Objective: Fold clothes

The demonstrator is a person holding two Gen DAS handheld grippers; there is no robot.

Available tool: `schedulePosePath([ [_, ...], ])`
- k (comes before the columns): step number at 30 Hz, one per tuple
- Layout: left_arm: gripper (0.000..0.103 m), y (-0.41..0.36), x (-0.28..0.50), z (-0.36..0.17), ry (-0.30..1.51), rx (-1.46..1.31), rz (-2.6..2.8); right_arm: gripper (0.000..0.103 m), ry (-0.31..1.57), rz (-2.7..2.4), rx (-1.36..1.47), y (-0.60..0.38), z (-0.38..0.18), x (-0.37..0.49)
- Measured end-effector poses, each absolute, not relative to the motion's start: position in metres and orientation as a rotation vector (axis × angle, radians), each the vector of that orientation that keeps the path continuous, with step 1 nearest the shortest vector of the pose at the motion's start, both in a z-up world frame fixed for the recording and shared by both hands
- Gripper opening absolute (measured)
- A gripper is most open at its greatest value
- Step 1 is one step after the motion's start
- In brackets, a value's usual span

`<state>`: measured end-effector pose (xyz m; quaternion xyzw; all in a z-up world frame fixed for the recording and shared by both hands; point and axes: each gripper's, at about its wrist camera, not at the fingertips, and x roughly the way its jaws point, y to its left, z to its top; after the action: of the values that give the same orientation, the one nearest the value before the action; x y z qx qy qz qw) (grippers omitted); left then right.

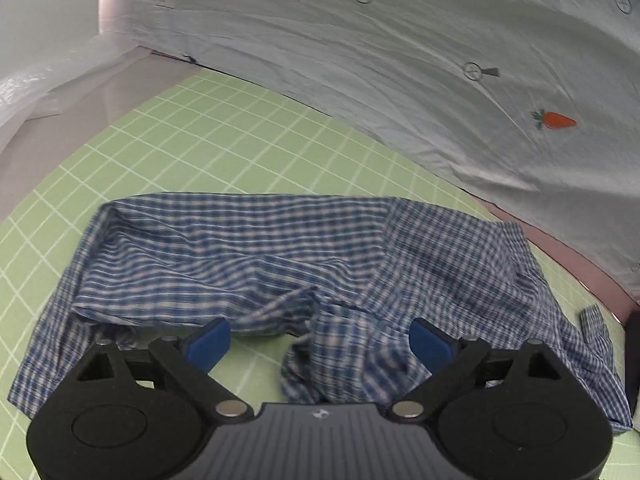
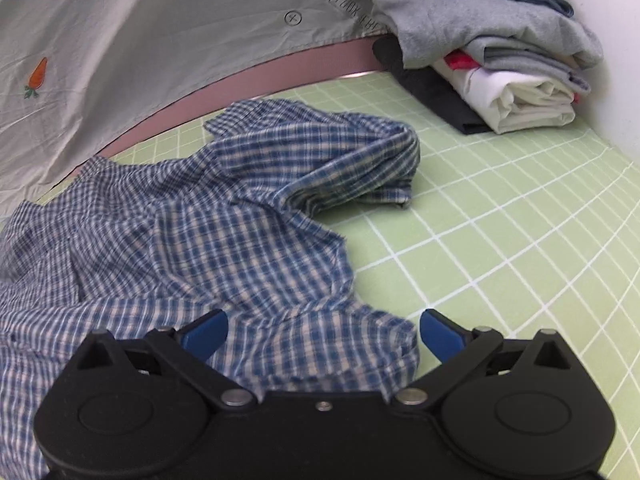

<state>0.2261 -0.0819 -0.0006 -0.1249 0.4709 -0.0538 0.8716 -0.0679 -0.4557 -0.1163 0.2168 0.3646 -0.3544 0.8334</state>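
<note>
Lying rumpled on the green gridded mat (image 1: 224,144), the blue checked shirt (image 1: 248,256) is stretched sideways across both views. Left gripper (image 1: 320,342) and right gripper (image 2: 324,332) are held spread, empty.

Crumpled shirt (image 2: 224,216) lies on the mat (image 2: 500,240), folded stack (image 2: 492,60) behind right.

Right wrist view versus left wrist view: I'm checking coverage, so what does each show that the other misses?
Only the right wrist view shows the stack of folded clothes. Only the left wrist view shows the shirt's long folded edge and white plastic at far left. Both show the blue checked shirt, green grid mat, carrot-print sheet, and an open gripper: left gripper, right gripper.
</note>
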Motion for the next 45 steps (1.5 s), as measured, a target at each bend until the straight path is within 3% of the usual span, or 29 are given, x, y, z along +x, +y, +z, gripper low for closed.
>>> schedulePosePath([
  [2, 0.093, -0.096, 0.224, -0.001, 0.986, -0.246, -0.168, 0.103, 0.796, -0.760, 0.463, -0.452, -0.119, -0.069],
  [3, 0.085, -0.104, 0.223, -0.001, 0.990, -0.235, -0.195, 0.101, 0.806, -0.769, 0.464, -0.451, -0.120, -0.069],
  [4, 0.069, -0.111, 0.221, -0.002, 0.998, -0.204, -0.212, 0.098, 0.815, -0.770, 0.470, -0.449, -0.121, -0.070],
  [5, 0.058, -0.119, 0.219, -0.002, 1.006, -0.172, -0.228, 0.084, 0.821, -0.762, 0.481, -0.449, -0.122, -0.071],
  [6, 0.031, -0.126, 0.215, -0.002, 1.008, -0.128, -0.229, 0.067, 0.826, -0.752, 0.491, -0.449, -0.122, -0.072],
  [7, 0.001, -0.132, 0.211, -0.002, 1.008, -0.087, -0.231, 0.060, 0.821, -0.737, 0.494, -0.448, -0.120, -0.074],
  [9, 0.001, -0.136, 0.200, 0.002, 0.988, -0.044, -0.258, 0.023, 0.810, -0.706, 0.499, -0.446, -0.116, -0.078],
  [12, 0.000, -0.129, 0.179, 0.013, 0.949, -0.038, -0.270, 0.008, 0.770, -0.691, 0.459, -0.436, -0.101, -0.090],
  [23, 0.000, -0.056, 0.081, 0.011, 0.967, -0.132, -0.135, 0.005, 0.698, -0.619, 0.346, -0.382, -0.071, -0.153],
  [30, 0.000, -0.030, 0.028, -0.021, 1.081, -0.148, -0.025, 0.005, 0.809, -0.530, 0.314, -0.360, -0.086, -0.187],
  [35, 0.005, -0.012, 0.009, -0.018, 1.084, -0.190, 0.023, 0.011, 0.852, -0.486, 0.325, -0.350, -0.093, -0.202],
  [37, 0.026, -0.004, 0.004, -0.013, 1.069, -0.219, 0.035, 0.022, 0.832, -0.482, 0.323, -0.347, -0.088, -0.208],
  [39, 0.035, 0.000, 0.007, -0.003, 1.037, -0.225, 0.042, 0.040, 0.791, -0.490, 0.331, -0.346, -0.080, -0.211],
  [41, 0.044, 0.001, 0.014, 0.004, 1.018, -0.246, 0.029, 0.046, 0.745, -0.502, 0.347, -0.347, -0.071, -0.213],
  [43, 0.064, -0.001, 0.026, 0.005, 1.013, -0.268, 0.019, 0.055, 0.707, -0.510, 0.372, -0.352, -0.064, -0.211],
  [45, 0.067, -0.007, 0.038, 0.002, 1.021, -0.273, 0.003, 0.064, 0.674, -0.527, 0.399, -0.358, -0.060, -0.206],
])
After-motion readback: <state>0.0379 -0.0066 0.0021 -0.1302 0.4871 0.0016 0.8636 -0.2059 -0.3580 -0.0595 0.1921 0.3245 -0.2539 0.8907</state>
